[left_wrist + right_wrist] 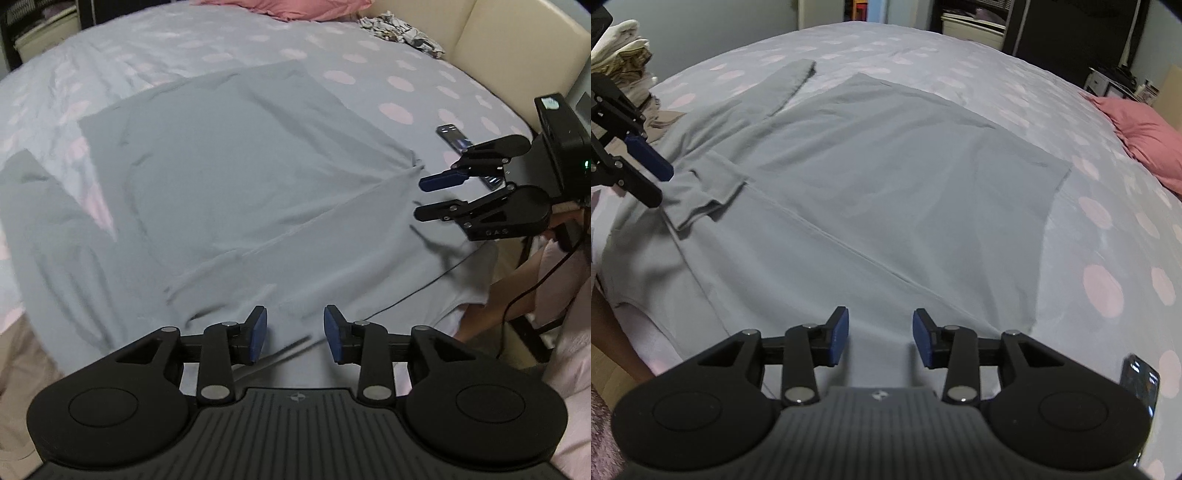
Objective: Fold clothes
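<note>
Nearest in the left wrist view, the left tool [294, 334] is seen with its blue-padded fingers spread apart and nothing between them, held just above the near edge of a grey long-sleeved shirt [229, 177]. In the right wrist view, the right tool [880, 338] is likewise seen with its fingers parted and empty, poised over the near part of the same shirt [871, 177]. The shirt is spread flat on a bed [369, 66] covered by a pale blue sheet dotted with pink circles, and most of the near and middle of the bed is taken up by it. A long seam is seen running diagonally across the cloth, and a folded cuff lies on the shirt at the left of the right wrist view, just beside the tip of the left tool [646, 173] as seen from there. One sleeve is stretched toward the far left of that view. In the left wrist view the right tool [424, 197] is seen at the right, open, close to the right corner of the shirt. A phone [456, 138] lies on the sheet just behind it. Farther off, a pink pillow [295, 9] and a crumpled patterned cloth [402, 31] rest near the cream headboard [517, 48]. A stack of folded clothes [624, 55] is seen at the far left of the right wrist view.
</note>
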`<move>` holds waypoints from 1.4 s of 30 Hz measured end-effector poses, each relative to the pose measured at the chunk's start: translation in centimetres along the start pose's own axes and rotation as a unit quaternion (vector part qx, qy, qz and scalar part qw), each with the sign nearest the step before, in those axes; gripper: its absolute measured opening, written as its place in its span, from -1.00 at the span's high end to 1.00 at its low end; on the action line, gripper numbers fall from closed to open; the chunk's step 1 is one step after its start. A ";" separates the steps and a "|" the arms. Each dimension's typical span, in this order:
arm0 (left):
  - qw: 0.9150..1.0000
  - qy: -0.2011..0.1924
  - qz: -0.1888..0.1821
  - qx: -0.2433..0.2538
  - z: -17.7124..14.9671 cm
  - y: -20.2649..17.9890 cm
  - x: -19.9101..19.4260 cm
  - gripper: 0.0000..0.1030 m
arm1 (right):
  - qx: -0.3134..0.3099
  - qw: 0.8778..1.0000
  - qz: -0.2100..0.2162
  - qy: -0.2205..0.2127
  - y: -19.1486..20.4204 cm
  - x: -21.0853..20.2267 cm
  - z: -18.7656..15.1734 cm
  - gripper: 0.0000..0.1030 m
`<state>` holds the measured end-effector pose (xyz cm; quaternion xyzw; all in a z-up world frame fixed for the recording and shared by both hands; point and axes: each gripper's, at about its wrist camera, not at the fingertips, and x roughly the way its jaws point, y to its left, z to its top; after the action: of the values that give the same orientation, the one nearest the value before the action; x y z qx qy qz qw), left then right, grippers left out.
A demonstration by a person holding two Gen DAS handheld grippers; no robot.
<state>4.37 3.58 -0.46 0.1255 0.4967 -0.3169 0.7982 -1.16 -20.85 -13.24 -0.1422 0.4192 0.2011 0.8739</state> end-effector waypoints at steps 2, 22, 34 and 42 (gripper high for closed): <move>1.000 -0.002 0.029 0.011 -0.8 0.2 -0.4 0.37 | -0.006 1.000 0.012 -0.007 0.6 0.1 0.6 0.18; 0.976 -0.007 0.120 0.184 -4.7 -2.1 1.5 0.84 | -0.103 0.975 0.186 -0.061 9.3 6.0 11.6 0.27; 0.978 -0.007 0.111 0.176 -4.6 -1.1 1.6 0.98 | -0.075 0.965 0.253 -0.013 11.4 11.4 14.9 0.88; 0.981 0.010 0.105 0.160 -5.5 -0.6 1.2 0.99 | -0.062 0.970 0.234 -0.003 11.0 12.2 14.9 0.89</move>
<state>0.48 5.50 -4.02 0.3065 0.4311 -0.3053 0.7919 10.63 -2.14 -14.73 -0.0933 0.4247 0.4259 0.7934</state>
